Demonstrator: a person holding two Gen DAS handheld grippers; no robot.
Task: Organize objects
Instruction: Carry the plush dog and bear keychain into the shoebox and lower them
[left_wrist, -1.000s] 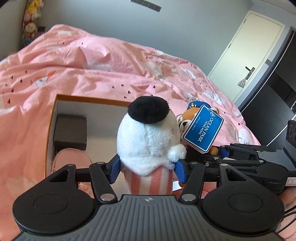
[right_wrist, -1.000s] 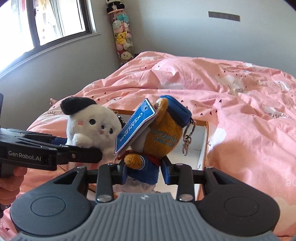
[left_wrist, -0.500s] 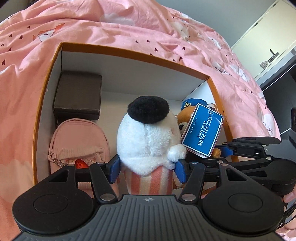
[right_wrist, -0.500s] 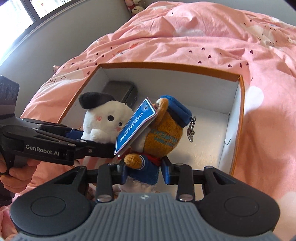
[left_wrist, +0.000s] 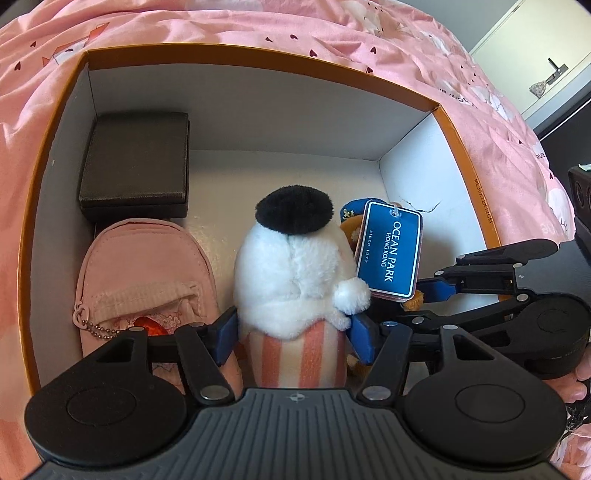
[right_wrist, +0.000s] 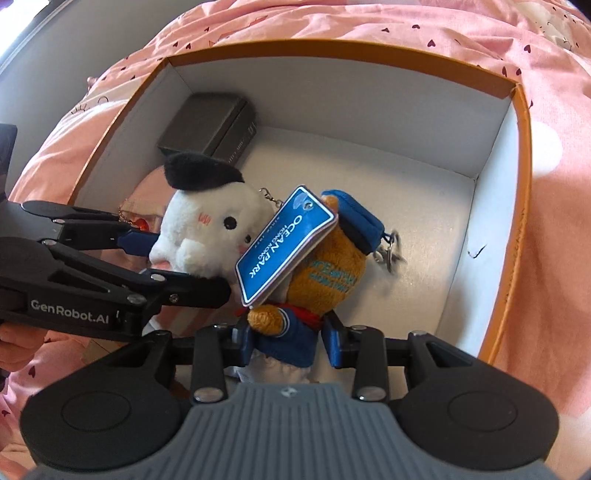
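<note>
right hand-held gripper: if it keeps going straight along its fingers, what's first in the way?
Probably the bare white floor of the orange box. The right hand-held gripper, holding the brown plush, points down into the open right half; depth is unclear.

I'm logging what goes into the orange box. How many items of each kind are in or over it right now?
Plush toys: 2, a white plush with a black cap in the left gripper and a brown plush bear in blue in the right gripper
Dark grey rectangular boxes: 1
Pink fabric pouches: 1
Total: 4
</note>
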